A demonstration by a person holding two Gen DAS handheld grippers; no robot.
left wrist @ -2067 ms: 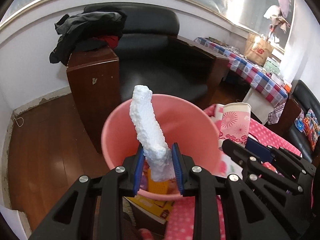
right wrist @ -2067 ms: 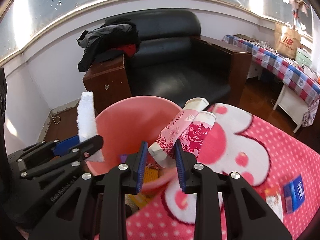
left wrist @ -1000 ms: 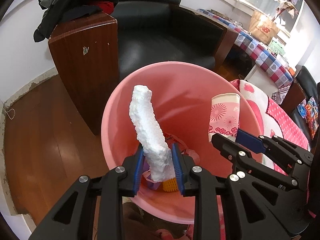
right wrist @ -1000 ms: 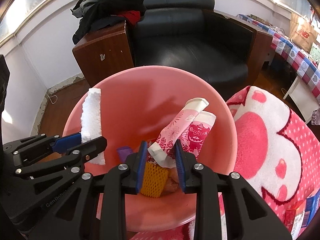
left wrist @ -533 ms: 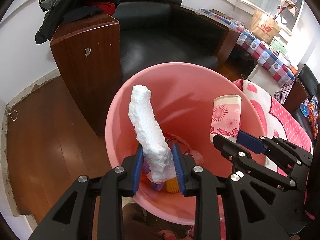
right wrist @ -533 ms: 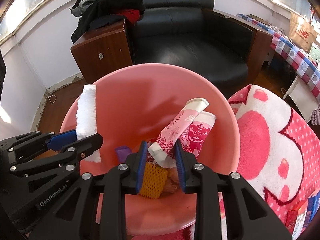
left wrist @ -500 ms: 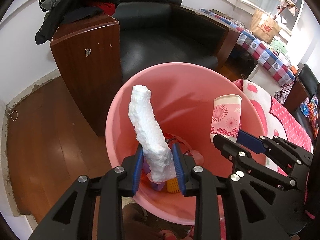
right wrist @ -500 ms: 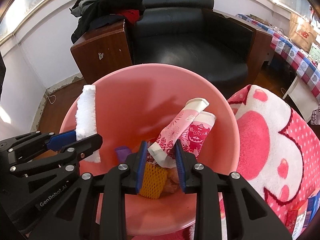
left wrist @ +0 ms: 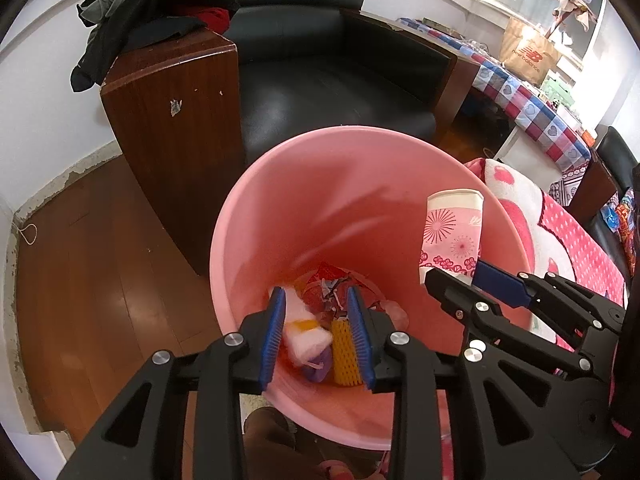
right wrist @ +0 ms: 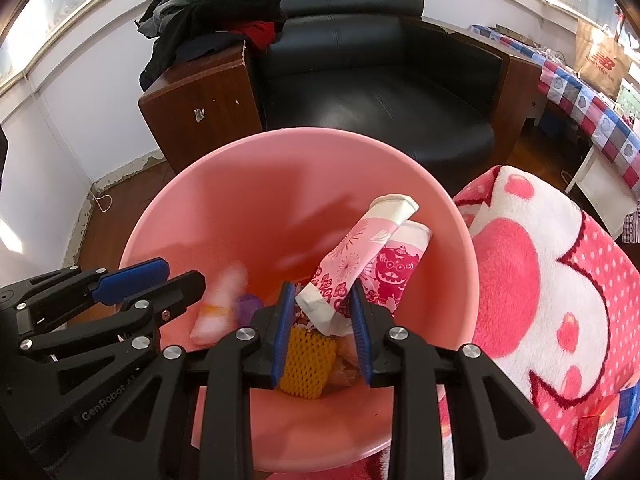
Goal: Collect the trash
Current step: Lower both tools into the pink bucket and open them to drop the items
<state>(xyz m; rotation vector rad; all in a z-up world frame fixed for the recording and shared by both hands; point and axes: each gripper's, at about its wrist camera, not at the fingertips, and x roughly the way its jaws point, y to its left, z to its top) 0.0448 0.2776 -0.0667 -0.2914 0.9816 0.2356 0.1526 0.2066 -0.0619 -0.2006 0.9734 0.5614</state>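
Both of my grippers hang over the mouth of the pink bucket, pointing steeply down into it. My left gripper has its jaws spreading apart right now, and nothing is pinched between them: the white foam piece shows blurred below the blue pads, loose inside the bucket among the rest of the rubbish. From the right wrist view the same foam piece is a pale smear against the bucket's inner wall, just past the tip of my left gripper. My right gripper has its jaws pressed on the flattened pink paper cups, pinching them at their lower end so that they stick up and lean to the right, within the bucket's rim. The left wrist view shows the upper cup standing above my right gripper. At the bottom of the bucket lie a yellow foam net, a purple scrap and torn red wrappers. Just to the right of the bucket is a pink and white blanket. Behind the bucket stands a black leather armchair with wooden sides, and dark clothes are heaped on its left armrest. A checked tablecloth covers a counter far to the right, with a brown paper bag on it.
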